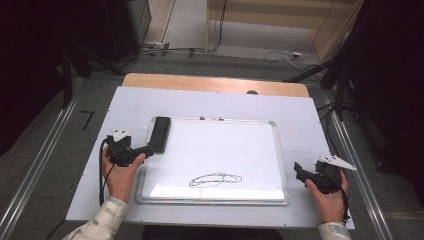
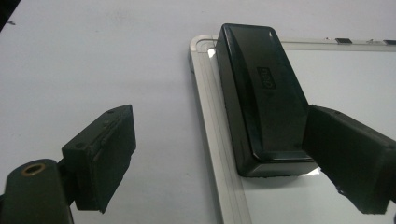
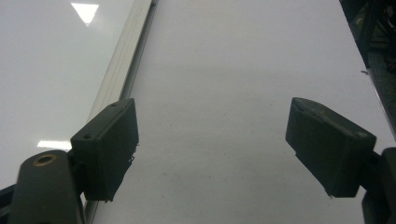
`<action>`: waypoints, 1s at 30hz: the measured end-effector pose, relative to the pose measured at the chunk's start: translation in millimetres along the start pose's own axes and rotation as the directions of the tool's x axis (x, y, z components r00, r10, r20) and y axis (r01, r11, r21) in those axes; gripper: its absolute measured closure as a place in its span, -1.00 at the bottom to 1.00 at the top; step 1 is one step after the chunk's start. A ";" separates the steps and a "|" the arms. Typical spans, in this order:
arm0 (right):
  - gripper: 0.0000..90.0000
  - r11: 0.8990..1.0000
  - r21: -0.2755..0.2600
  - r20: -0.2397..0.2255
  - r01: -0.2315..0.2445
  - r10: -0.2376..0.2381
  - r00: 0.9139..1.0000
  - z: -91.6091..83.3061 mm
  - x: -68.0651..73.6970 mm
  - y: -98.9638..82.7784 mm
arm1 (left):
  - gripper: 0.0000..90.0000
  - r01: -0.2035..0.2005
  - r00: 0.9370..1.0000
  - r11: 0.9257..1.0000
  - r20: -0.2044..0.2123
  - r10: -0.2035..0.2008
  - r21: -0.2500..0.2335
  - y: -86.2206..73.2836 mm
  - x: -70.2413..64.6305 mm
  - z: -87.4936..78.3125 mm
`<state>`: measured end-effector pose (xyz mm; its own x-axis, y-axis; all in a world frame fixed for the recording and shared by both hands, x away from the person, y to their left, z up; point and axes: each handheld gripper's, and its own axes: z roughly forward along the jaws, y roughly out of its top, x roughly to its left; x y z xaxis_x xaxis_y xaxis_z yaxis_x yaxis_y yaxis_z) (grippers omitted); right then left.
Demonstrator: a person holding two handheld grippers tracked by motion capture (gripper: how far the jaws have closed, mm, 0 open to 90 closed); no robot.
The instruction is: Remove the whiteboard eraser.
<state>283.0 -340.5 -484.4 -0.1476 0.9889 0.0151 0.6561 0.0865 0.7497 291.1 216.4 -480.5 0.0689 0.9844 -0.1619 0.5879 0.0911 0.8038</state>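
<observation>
Nearest, the right claw [image 1: 301, 173] rests on the white worktop [image 1: 300, 115] just right of the whiteboard [image 1: 225, 145], its jaws spread wide and holding nothing, likely parked out of the way. A black marker scribble [image 1: 215, 179] loops across the board's glossy near half. At the left, the left claw [image 1: 148, 150] reaches toward the whiteboard eraser [image 1: 160, 133], a smooth black plastic block with rounded edges lying along the board's far left corner. Its jaws stand spread, one beside the eraser's near end, the other well out over the worktop, seemingly lined up to pinch it. The board's frame is ribbed silver metal.
</observation>
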 end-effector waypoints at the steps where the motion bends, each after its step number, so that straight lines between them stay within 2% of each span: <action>1: -0.65 1.000 0.000 -0.001 0.003 -0.003 1.000 0.0 0.0 0.0 | -0.76 -0.001 1.000 1.000 0.003 0.001 -0.001 0.6 -0.4 0.4; 18: -0.65 1.000 0.002 -0.001 0.006 -0.006 1.000 -0.1 0.4 -0.1 | -0.72 0.010 1.000 1.000 0.020 -0.010 -0.019 10.0 -8.3 12.0; 25: -0.65 1.000 0.002 -0.004 0.006 -0.006 1.000 -0.3 1.0 0.0 | -0.65 0.004 1.000 1.000 0.031 -0.003 -0.017 15.5 -12.1 17.2; 27: -0.65 1.000 0.001 -0.004 0.005 -0.005 1.000 -0.5 1.2 0.1 | -0.63 0.001 0.999 1.000 0.046 -0.001 -0.015 18.0 -14.9 21.1; 30: -0.65 1.000 -0.001 -0.003 0.003 -0.003 1.000 -1.0 1.3 0.6 | -0.62 -0.006 0.998 1.000 0.055 0.006 0.001 19.3 -17.0 26.4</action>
<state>282.4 -339.3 -483.3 -0.1521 0.9883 0.0150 0.6547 0.0893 0.7506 322.6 197.5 -477.4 0.1169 0.9751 -0.1882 0.5884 0.0847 0.8041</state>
